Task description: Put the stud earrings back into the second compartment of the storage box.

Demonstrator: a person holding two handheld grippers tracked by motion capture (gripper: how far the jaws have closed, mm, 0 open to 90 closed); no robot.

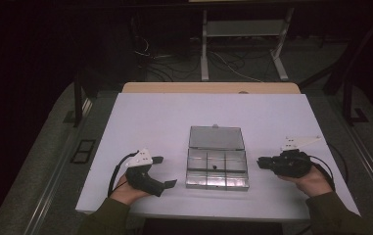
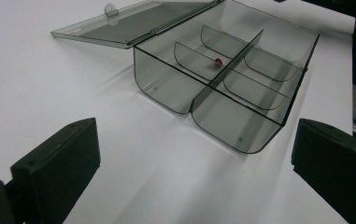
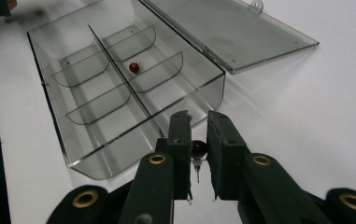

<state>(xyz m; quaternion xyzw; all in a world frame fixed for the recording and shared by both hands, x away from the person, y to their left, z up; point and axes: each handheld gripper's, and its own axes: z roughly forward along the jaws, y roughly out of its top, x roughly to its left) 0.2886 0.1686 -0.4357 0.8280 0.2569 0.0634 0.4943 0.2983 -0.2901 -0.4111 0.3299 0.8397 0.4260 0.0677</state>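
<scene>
The left tongs (image 1: 163, 171) rest released on the white tabletop (image 1: 145, 122), pointing toward the clear compartment box (image 1: 217, 169). Right of the box, the right tongs (image 1: 261, 162) hover level, clenched on a dark red pin (image 3: 199, 148).

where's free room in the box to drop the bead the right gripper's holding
Five of the six compartments in the open box are bare; the middle one of the row nearest the lid already has a red bead. Right gripper clamps a dark red bead. Table around the box is bare.
</scene>
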